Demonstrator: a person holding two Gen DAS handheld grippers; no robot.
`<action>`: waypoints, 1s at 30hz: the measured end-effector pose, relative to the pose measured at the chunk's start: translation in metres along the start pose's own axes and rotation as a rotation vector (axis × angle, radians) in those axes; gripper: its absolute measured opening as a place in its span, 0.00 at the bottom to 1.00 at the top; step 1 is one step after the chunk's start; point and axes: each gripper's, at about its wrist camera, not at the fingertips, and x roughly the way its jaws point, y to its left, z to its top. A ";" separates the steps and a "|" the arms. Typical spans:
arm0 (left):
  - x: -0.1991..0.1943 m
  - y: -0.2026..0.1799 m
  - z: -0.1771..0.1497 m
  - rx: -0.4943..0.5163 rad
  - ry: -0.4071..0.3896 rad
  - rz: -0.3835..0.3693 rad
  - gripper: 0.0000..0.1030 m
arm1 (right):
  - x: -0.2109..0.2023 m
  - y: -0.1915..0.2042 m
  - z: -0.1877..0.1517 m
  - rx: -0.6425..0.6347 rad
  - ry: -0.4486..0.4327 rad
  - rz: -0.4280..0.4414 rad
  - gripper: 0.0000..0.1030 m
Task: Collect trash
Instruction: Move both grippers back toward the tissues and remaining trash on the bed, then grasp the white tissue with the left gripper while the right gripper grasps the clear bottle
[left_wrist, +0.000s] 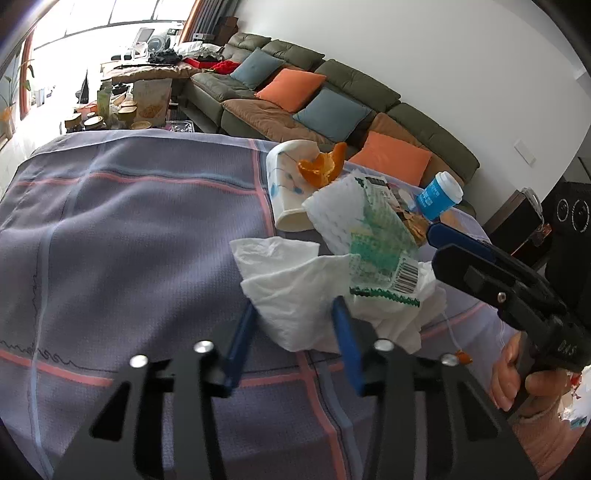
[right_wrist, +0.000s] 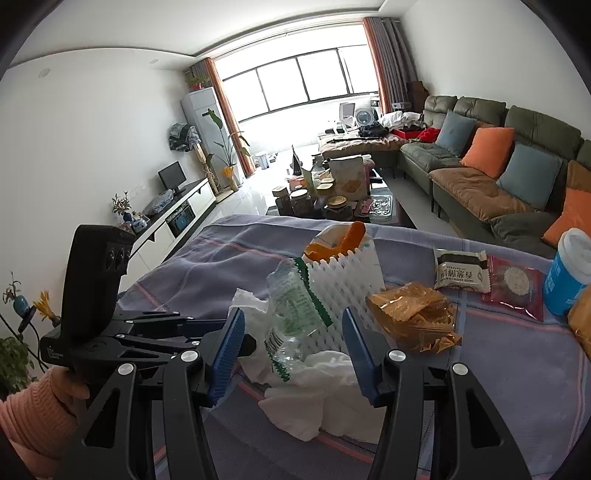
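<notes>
A heap of trash lies on the table's purple checked cloth (left_wrist: 122, 236). It holds a crumpled white tissue (left_wrist: 291, 291), a clear wrapper printed green (left_wrist: 380, 240), a white foam net (left_wrist: 336, 214) and a tipped paper cup (left_wrist: 282, 192) with orange peel (left_wrist: 321, 166). My left gripper (left_wrist: 294, 304) has its blue pads against the near flap of the tissue, one on each side. My right gripper (right_wrist: 291, 317) hovers open over the wrapper (right_wrist: 295, 314) and tissue (right_wrist: 321, 387), gripping nothing. From the left wrist view it reaches in from the right (left_wrist: 436, 243).
A golden snack bag (right_wrist: 413, 314), a biscuit packet (right_wrist: 460, 269), a red packet (right_wrist: 513, 284) and a blue lidded cup (right_wrist: 569, 273) lie to the right on the cloth. Beyond are a green sofa (right_wrist: 480, 184) and a low table with jars (right_wrist: 325, 199). A black speaker (left_wrist: 569, 210) stands right.
</notes>
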 end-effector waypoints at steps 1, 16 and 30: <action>-0.001 0.000 -0.001 0.002 -0.001 0.007 0.33 | 0.001 -0.001 0.000 0.002 0.002 0.000 0.53; -0.047 0.011 -0.030 -0.022 -0.086 0.043 0.21 | 0.021 0.010 -0.002 -0.027 0.048 -0.018 0.49; -0.115 0.034 -0.070 -0.052 -0.190 0.148 0.21 | 0.012 0.021 -0.001 -0.034 0.017 -0.004 0.23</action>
